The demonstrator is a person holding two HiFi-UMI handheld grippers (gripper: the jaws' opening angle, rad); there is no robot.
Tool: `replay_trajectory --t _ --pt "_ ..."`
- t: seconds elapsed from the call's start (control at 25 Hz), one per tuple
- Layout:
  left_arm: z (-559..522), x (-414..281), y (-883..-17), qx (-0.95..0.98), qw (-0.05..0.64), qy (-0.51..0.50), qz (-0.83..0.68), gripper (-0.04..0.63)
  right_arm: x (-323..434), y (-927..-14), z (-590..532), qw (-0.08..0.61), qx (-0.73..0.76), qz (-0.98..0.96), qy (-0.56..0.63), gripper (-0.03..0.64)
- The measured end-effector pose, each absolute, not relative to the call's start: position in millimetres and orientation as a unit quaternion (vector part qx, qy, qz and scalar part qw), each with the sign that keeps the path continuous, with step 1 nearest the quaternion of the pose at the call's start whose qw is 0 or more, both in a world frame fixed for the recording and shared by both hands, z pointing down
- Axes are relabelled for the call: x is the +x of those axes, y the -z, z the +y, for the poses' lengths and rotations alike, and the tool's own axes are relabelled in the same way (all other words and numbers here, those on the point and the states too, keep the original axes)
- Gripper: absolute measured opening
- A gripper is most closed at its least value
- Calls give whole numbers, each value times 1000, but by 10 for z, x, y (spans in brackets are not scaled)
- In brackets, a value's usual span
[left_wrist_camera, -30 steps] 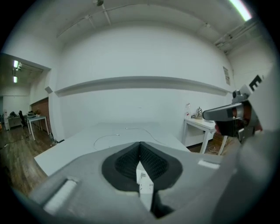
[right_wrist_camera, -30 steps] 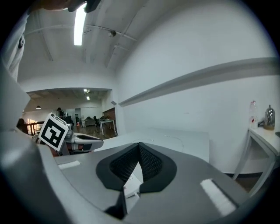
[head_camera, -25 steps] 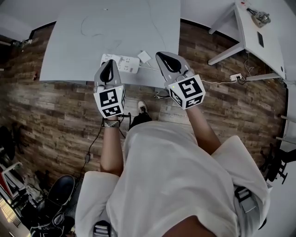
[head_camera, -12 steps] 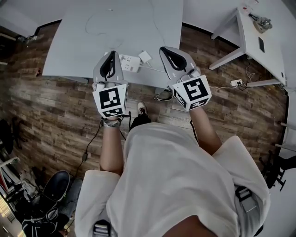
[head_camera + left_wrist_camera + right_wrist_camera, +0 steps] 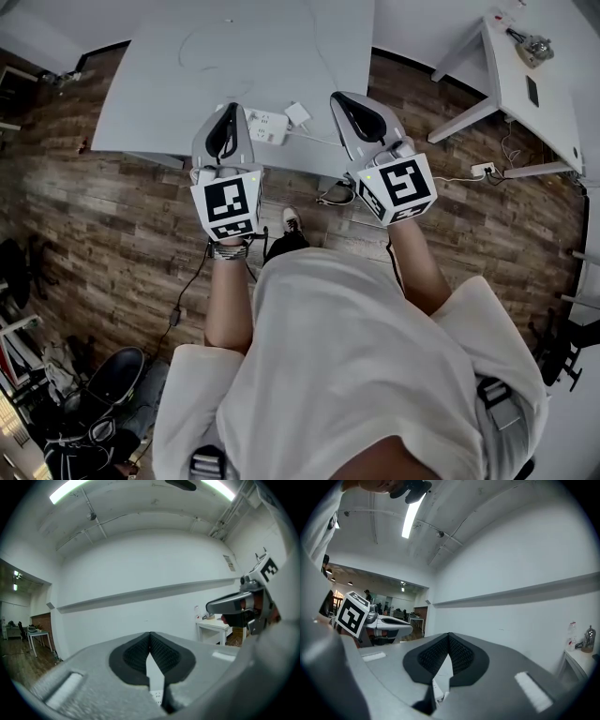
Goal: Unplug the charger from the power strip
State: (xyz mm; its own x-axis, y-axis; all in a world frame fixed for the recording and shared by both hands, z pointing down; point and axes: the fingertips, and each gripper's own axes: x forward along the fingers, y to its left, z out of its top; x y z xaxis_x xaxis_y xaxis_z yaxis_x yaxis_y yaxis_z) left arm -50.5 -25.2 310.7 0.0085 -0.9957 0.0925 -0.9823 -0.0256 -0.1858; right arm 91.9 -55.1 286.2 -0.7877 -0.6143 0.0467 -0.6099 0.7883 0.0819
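Office: white desks, wood-plank floor

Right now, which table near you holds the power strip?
The large grey table straight ahead, with the power strip near its front edge; the white table at the right has none.

Table: pale grey, plain. Floor: brown planks with a streaked wood grain. Power strip and charger: white. Left tool and right tool: light grey shells, black pads with a fine cross-hatched pattern. Cubes: white faces bearing black square markers. Shirt: off-white. Side table: white. Wall: white.
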Motion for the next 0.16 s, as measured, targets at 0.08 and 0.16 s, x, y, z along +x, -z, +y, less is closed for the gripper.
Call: replay_trajectory --t 0.08,0.16 --pt "-234 -529 -3121 -709 30 99 698 3 901 -2868 -549 35 324 -945 30 0" --pt "-215 -558 -3138 -708 27 100 698 3 876 -2880 -547 34 323 -946 28 0"
